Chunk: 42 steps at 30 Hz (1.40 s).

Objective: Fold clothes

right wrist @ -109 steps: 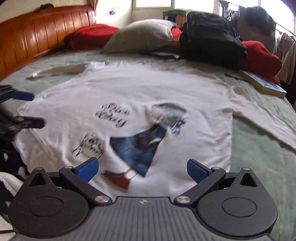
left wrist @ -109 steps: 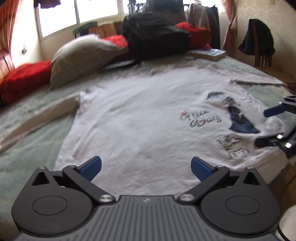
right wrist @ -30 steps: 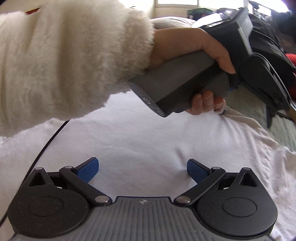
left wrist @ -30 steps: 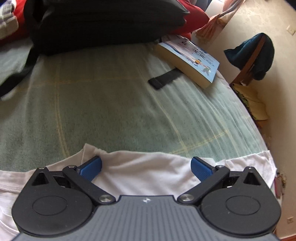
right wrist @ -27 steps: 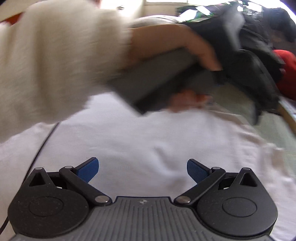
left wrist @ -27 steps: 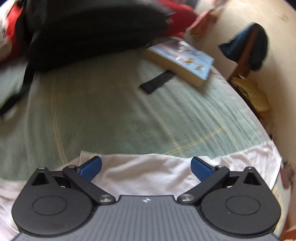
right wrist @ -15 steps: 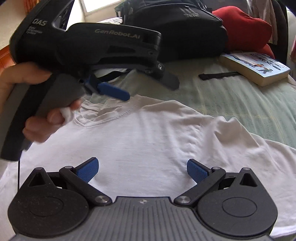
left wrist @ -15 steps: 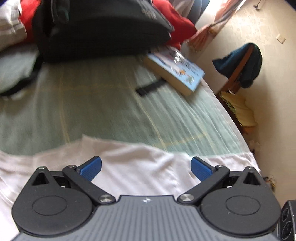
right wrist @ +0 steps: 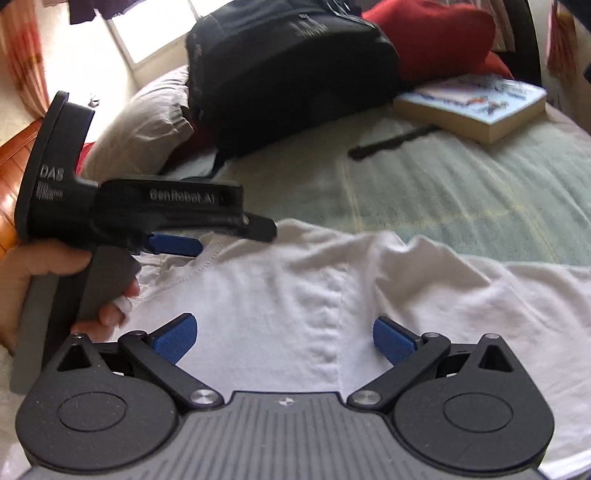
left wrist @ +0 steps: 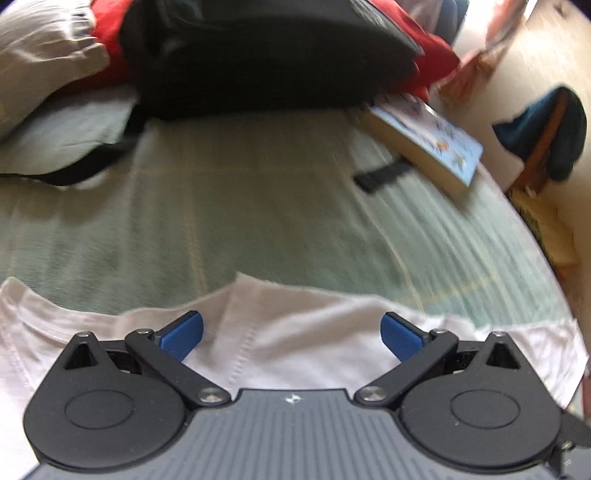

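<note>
A plain white T-shirt (right wrist: 280,291) lies flat on the green bedspread (right wrist: 461,199), with no print showing. My right gripper (right wrist: 284,339) hovers open over the sleeve seam by the shoulder, nothing between its fingers. In the right wrist view a hand (right wrist: 44,262) holds my left gripper (right wrist: 221,240) just above the shirt's top edge near the collar. In the left wrist view the shirt (left wrist: 295,332) fills the bottom, and my left gripper (left wrist: 291,334) stands open over a stitched seam. Neither gripper holds cloth.
A black backpack (right wrist: 291,62), a red cushion (right wrist: 436,33) and a beige pillow (right wrist: 140,122) crowd the bed's far side. A paperback book (right wrist: 476,103) and a black strap (right wrist: 391,142) lie beyond the shirt. A chair with a dark garment (left wrist: 546,136) stands off the bed.
Both grippers went from the printed hem end to the plain collar end. Over the last second the left gripper drew back off the right view's centre to its left. Both stayed open.
</note>
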Available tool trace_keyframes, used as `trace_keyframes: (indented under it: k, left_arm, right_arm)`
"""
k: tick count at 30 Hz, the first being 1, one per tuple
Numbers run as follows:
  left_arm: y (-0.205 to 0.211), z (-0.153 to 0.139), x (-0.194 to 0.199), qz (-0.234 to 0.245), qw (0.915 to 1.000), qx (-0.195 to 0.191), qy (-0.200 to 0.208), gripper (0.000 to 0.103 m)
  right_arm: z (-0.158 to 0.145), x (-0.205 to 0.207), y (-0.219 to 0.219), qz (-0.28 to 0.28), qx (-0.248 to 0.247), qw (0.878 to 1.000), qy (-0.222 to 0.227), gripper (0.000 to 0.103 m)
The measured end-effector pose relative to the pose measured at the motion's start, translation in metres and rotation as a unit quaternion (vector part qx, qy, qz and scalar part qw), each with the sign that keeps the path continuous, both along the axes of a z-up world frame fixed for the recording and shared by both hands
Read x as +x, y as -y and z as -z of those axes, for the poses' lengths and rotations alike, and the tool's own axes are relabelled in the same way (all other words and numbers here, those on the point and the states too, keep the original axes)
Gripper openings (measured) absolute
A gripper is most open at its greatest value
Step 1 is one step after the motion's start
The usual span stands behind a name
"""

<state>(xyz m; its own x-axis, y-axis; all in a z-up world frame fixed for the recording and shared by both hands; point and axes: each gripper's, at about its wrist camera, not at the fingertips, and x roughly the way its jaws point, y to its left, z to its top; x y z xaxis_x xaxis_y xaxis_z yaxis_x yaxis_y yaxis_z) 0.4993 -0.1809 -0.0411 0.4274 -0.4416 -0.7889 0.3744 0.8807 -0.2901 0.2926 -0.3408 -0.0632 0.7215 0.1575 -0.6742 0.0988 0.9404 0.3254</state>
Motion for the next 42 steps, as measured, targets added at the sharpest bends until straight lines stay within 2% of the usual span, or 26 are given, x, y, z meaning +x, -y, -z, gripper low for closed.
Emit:
trace_keyframes:
  k: [2,7,11,15,20,22,26,29,33,35,39,42]
  left_arm:
    - [-0.009,-0.009,-0.002,-0.004,0.9999,-0.009,0.003,0.102]
    - [-0.046,-0.043,-0.032,-0.007,0.9997,0.018,0.014,0.102]
    - [-0.094,-0.072,-0.064,-0.050,0.9972,0.053,0.016,0.102]
    - [-0.145,-0.095,-0.103,-0.102,0.9912,0.083,0.015,0.102]
    - [-0.206,-0.114,-0.161,-0.158,0.9820,0.101,0.018,0.102]
    - [-0.227,-0.117,-0.185,-0.169,0.9806,0.098,0.017,0.102]
    - [-0.257,-0.106,-0.229,-0.175,0.9811,0.080,0.017,0.102]
    - [-0.265,-0.085,-0.254,-0.164,0.9847,0.055,0.020,0.102]
    - [-0.255,-0.043,-0.259,-0.133,0.9909,0.017,0.014,0.102]
    - [-0.247,-0.022,-0.258,-0.120,0.9927,0.006,0.010,0.102]
    - [-0.236,0.008,-0.263,-0.091,0.9957,0.003,0.016,0.102]
    - [-0.244,0.016,-0.275,-0.075,0.9963,0.007,0.041,0.102]
  right_arm:
    - [0.001,-0.001,-0.001,-0.001,-0.003,1.000,0.008,0.103]
    - [0.004,0.001,-0.007,-0.006,-0.030,0.999,0.011,0.103]
    - [0.008,0.003,-0.011,-0.005,-0.046,0.999,0.012,0.103]
    - [0.009,0.003,-0.018,-0.003,-0.067,0.998,0.013,0.103]
    - [0.011,0.003,-0.030,-0.003,-0.107,0.994,0.012,0.103]
    - [0.012,0.005,-0.034,-0.003,-0.118,0.993,0.011,0.103]
    - [0.005,0.008,-0.042,-0.007,-0.129,0.992,-0.004,0.103]
    - [-0.015,0.003,-0.053,-0.029,-0.091,0.995,-0.020,0.103]
    - [-0.050,-0.002,-0.086,-0.109,-0.049,0.993,-0.013,0.103]
    - [-0.065,-0.001,-0.108,-0.132,-0.058,0.990,-0.001,0.103]
    - [-0.081,0.011,-0.146,-0.164,-0.058,0.985,0.007,0.103]
    - [-0.082,0.026,-0.168,-0.182,-0.051,0.982,-0.001,0.103]
